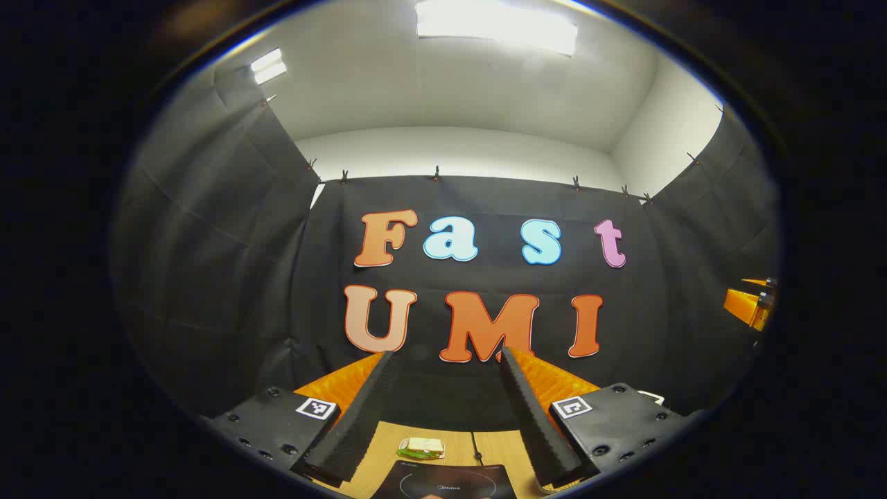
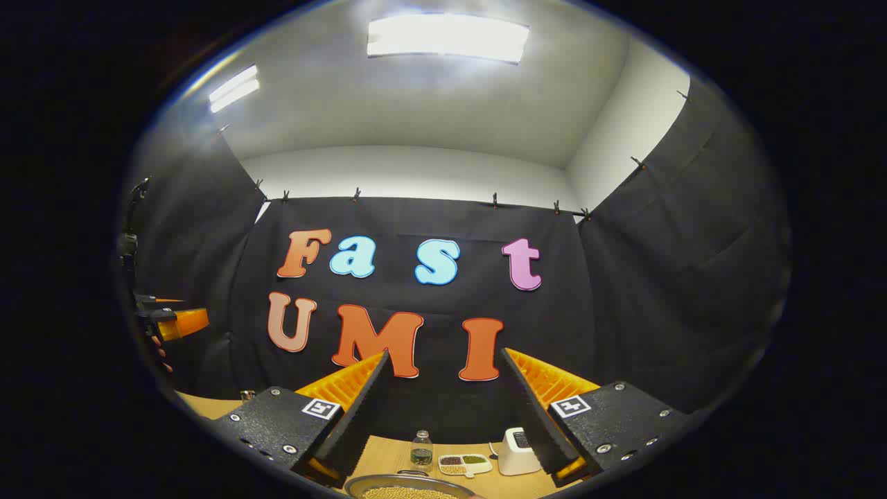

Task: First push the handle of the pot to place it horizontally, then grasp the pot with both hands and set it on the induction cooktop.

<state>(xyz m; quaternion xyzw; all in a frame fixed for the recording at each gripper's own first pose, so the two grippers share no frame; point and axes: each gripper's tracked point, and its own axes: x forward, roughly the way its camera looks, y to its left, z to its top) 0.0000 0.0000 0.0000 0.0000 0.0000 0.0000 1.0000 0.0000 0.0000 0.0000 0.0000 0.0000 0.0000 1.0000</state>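
In the right gripper view, the pot (image 2: 388, 483) sits at the bottom edge: a metal rim with pale yellow grains inside, lying just below and between my right gripper's (image 2: 443, 353) open fingers. In the left gripper view, the black induction cooktop (image 1: 443, 483) lies on the wooden table (image 1: 388, 443), low between my left gripper's (image 1: 447, 353) open fingers. Both grippers are raised and point at the booth wall, with nothing between their fingers. The pot's long handle is hidden. The left gripper (image 2: 173, 322), with a hand on it, also appears far left in the right gripper view.
A small white and green packet (image 1: 421, 448) and a thin cable (image 1: 475, 447) lie behind the cooktop. Behind the pot stand a small glass bottle (image 2: 420, 448), a divided dish of grains (image 2: 464, 463) and a white device (image 2: 516, 450). The right gripper (image 1: 750, 305) shows at the far right.
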